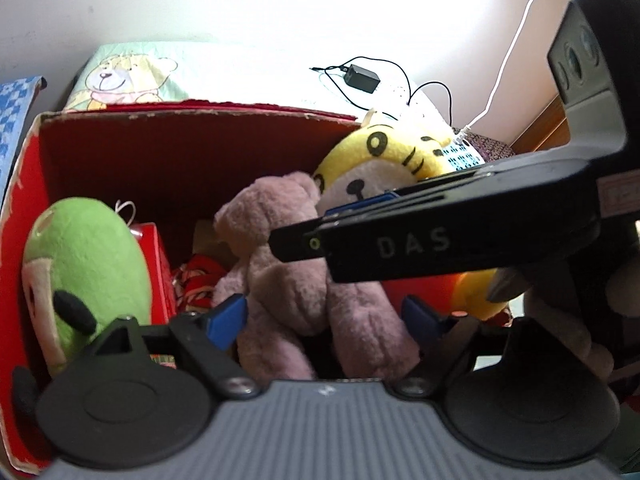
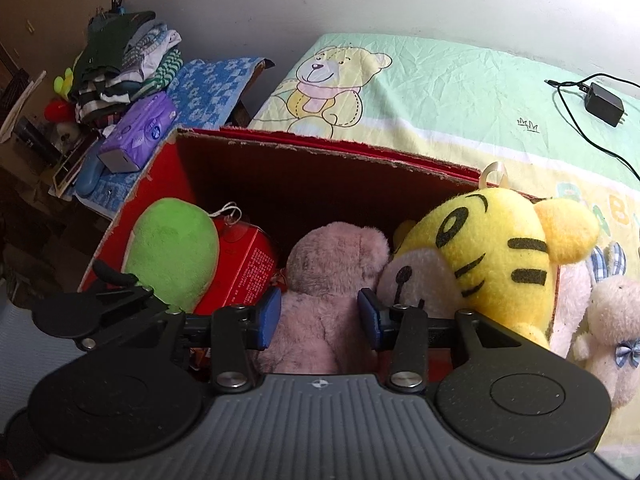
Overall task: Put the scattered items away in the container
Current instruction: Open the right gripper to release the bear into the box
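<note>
A red cardboard box (image 1: 192, 120) (image 2: 320, 148) holds a green plush (image 1: 84, 264) (image 2: 176, 248), a pink teddy (image 1: 296, 264) (image 2: 328, 276), a yellow tiger plush (image 1: 384, 156) (image 2: 492, 252) and a small red box (image 2: 248, 264). My left gripper (image 1: 324, 320) is open, its blue pads on either side of the pink teddy's legs. My right gripper (image 2: 318, 316) is open around the teddy's back, and it reaches in from the right in the left wrist view (image 1: 304, 240). A white bunny plush (image 2: 612, 320) sits outside the box at the right.
The box stands on a bed with a bear-print sheet (image 2: 440, 80). A black charger with cable (image 2: 604, 104) lies on the bed. Folded clothes (image 2: 124, 60) and a purple tissue pack (image 2: 140, 132) sit on a blue cloth to the left.
</note>
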A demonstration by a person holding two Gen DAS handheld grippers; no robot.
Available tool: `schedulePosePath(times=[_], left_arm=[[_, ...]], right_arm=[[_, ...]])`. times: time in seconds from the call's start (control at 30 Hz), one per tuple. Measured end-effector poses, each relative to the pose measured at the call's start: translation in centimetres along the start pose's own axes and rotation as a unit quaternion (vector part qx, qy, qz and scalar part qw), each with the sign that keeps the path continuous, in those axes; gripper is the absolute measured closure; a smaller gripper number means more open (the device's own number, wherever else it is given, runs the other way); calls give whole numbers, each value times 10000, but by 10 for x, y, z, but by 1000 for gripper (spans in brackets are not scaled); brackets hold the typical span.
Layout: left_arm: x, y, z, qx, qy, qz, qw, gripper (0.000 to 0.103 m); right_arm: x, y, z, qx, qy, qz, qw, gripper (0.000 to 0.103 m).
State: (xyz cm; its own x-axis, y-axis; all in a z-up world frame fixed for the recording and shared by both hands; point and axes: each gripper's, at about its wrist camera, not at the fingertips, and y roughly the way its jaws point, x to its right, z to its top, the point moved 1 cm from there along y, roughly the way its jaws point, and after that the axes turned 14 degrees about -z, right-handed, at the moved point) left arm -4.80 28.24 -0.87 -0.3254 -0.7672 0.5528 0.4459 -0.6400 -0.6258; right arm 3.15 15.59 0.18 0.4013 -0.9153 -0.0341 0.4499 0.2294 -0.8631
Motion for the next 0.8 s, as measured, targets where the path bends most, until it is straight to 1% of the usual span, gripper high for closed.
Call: schedulePosePath(times=[0.07,0.17,0.23,0.37,0.6,0.8], left_arm=[[0,3,1,-5,-2,19,10000,19],[1,7,2,-30,23,103,9999,19],[1,8,3,-58,24,146,9999,19],[4,10,3,-105,43,243,9996,19],[8,18,2,-247,41,560,9981,18],[12,19,-1,-245,25,718,9971,15]], right_arm=[[3,-6,-1,65,70,28,10000,62],[6,-9,-5,27,114,94,9999,63],[7,-9,-9,4,143,107,9998,68],[11,-9,-13,-5,228,125,9997,70],[13,-8,-19,20,264,52,9996,74],[15,-7,-25,120,317,17,9994,75]])
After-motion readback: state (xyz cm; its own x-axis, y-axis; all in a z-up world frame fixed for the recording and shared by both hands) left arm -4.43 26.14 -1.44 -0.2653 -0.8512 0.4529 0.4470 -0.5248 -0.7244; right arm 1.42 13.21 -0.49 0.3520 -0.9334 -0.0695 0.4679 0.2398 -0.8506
